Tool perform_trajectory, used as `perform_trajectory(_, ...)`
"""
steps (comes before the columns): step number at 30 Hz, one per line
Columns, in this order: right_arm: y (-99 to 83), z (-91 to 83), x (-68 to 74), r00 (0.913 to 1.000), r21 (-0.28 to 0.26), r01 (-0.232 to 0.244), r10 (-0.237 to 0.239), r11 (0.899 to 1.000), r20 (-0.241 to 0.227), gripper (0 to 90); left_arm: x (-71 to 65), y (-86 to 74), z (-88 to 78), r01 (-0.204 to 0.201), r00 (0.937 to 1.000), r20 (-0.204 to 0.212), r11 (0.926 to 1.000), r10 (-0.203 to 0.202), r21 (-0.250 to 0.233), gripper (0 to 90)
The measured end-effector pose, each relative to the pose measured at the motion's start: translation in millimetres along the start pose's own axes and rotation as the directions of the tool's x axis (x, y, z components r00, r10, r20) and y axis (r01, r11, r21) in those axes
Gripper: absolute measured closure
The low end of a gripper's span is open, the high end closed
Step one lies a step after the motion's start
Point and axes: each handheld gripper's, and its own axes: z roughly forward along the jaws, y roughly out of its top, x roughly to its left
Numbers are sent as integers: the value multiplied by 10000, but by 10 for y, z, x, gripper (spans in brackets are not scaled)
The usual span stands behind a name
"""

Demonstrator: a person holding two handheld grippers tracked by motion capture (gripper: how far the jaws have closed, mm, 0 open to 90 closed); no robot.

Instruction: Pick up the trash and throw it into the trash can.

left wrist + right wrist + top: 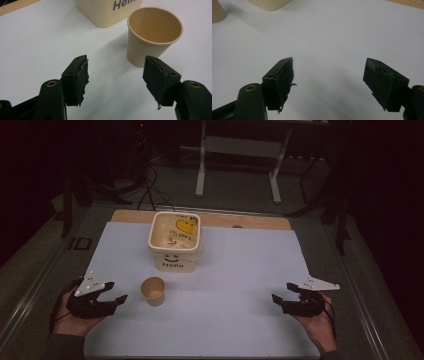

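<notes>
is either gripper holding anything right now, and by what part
Nothing is held. The left gripper stands open just short of the paper cup; the right gripper is open over bare table.

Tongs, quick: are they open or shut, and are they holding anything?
Left tongs: open, empty, the paper cup just ahead.
Right tongs: open, empty.

A cream square tub (pixel 175 242) near the far edge of the table bears the dark word "Hello" on its near wall, under a small smile mark. Dark handwriting beside a yellow heart inside the tub is too small to read.
</notes>
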Motion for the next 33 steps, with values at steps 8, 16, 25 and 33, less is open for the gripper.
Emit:
perform_trajectory(8, 8, -1, -5, 10000, -66, -8, 8, 10000, 42, 230, 4, -2, -22, -19, 10000, 56, 10000, 19, -23, 371)
perform_trajectory(16, -6, -6, -24, 10000, -133, -54, 55, 9999, 55, 230, -30, 25, -80, -37, 9999, 131, 10000, 38, -81, 370)
perform_trajectory(25, -10, -30, -30, 9997, -328, -251, 253, 9991, 62, 227, -84, 166, -107, -145, 9995, 286, 9997, 149, -171, 371)
perform_trajectory(33, 0, -10, -26, 9997, -316, -253, 254, 9992, 25, 226, -140, 470, -66, -607, 9975, 365, 9980, 601, 172, 370)
